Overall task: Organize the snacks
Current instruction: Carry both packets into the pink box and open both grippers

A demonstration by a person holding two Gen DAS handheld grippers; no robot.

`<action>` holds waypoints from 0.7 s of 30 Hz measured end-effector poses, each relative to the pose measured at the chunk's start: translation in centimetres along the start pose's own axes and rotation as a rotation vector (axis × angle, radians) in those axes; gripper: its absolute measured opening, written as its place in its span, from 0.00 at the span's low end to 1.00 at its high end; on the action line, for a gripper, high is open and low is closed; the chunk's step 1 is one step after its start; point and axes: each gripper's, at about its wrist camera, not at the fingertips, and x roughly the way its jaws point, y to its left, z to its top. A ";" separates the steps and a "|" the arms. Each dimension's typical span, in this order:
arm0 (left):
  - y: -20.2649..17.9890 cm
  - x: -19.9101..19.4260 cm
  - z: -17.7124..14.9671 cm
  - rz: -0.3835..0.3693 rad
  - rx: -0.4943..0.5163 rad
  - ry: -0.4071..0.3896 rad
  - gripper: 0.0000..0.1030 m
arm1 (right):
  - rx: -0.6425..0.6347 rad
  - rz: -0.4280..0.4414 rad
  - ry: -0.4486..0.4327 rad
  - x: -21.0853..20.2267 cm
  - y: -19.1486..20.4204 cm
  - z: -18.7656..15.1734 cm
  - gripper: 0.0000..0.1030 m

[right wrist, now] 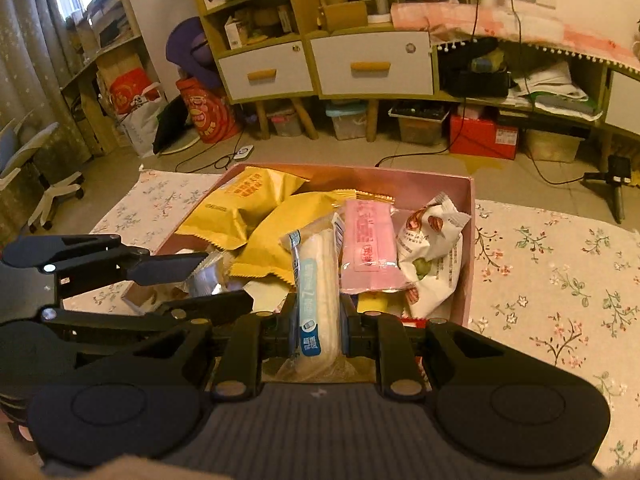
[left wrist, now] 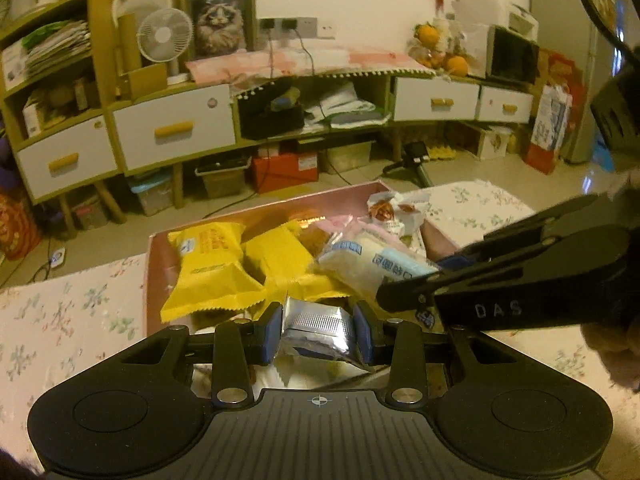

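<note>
A pink box (right wrist: pixel 468 240) of snacks sits on a floral cloth. My left gripper (left wrist: pixel 319 330) is shut on a silver foil packet (left wrist: pixel 316 330), held over the box's near edge. My right gripper (right wrist: pixel 319 322) is shut on a long white-and-blue packet (right wrist: pixel 316 280), which also shows in the left wrist view as the white-and-blue packet (left wrist: pixel 376 258). The right gripper (left wrist: pixel 404 290) reaches in from the right there. In the right wrist view the left gripper (right wrist: pixel 216 276) comes in from the left with the foil packet (right wrist: pixel 206 278). Yellow packets (left wrist: pixel 208 264), a pink packet (right wrist: pixel 368 246) and a white nut packet (right wrist: pixel 432 256) lie in the box.
The floral cloth (right wrist: pixel 560 280) spreads on both sides of the box. Beyond it are the floor, a low cabinet with white drawers (left wrist: pixel 176 132), storage bins (right wrist: pixel 346 120), a red box (right wrist: pixel 482 136), cables, a small tripod (left wrist: pixel 416 160) and an office chair (right wrist: pixel 44 184) far left.
</note>
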 end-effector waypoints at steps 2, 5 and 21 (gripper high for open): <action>-0.1 0.6 0.0 0.007 0.017 0.011 0.35 | 0.000 -0.007 -0.004 -0.1 -0.2 0.1 0.17; 0.1 1.5 -0.1 0.012 0.019 0.024 0.35 | -0.008 -0.016 -0.008 -0.1 -0.3 0.1 0.18; 0.2 0.7 -0.5 0.015 -0.013 0.026 0.69 | -0.021 -0.033 -0.043 -1.6 0.1 0.3 0.54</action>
